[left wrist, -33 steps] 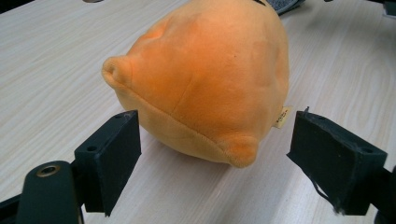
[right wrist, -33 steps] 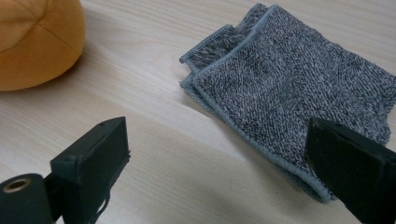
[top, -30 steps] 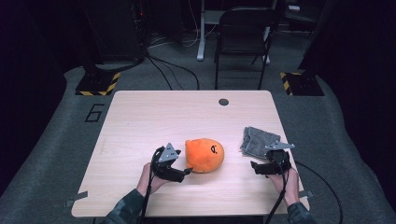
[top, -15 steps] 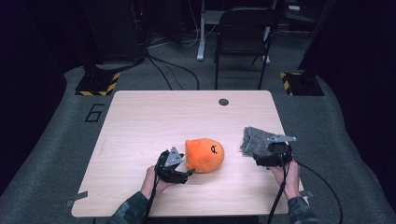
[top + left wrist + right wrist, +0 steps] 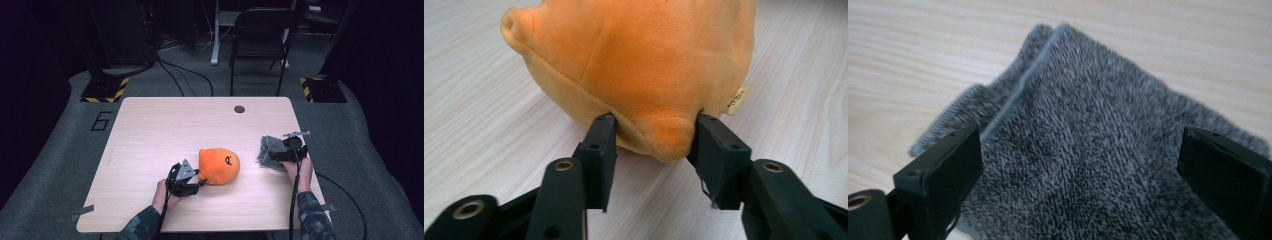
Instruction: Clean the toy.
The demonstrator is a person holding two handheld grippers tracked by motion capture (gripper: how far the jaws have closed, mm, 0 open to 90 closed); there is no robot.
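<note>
Pressing against the orange plush toy (image 5: pixel 634 70) from either side, the two black jaws of the left hand-held gripper (image 5: pixel 656 137) stand partly apart in the left gripper view, their tips touching a small rounded bulge at the toy's lower edge; the bulge sits between them, and the jaws are in contact with the fabric without visibly squashing it. A small cream label (image 5: pixel 738 100) hangs from the toy's right side in that view. In the high view the left hand-held gripper (image 5: pixel 192 181) lies at the lower centre of the frame, held by the person's left hand (image 5: pixel 162 195), with the plush toy (image 5: pixel 219 166) just to its right on the light wooden table (image 5: pixel 165 125); a small dark face mark shows on the toy's upper right. The right hand-held gripper (image 5: pixel 1083 165) has its jaws wide apart in the right gripper view, poised over a folded grey towel (image 5: pixel 1088 150) that lies flat on the table; whether the jaw tips touch the cloth cannot be told. In the high view that hand-held gripper (image 5: pixel 286 150) sits at the right of the frame over the grey towel (image 5: pixel 267 150), held by the person's right hand (image 5: pixel 300 170), near the table's right edge. No containers stand on the table. A dark round grommet (image 5: pixel 239 109) marks the table's far edge, and a black chair (image 5: pixel 260 40) stands beyond it at the top of the frame.
</note>
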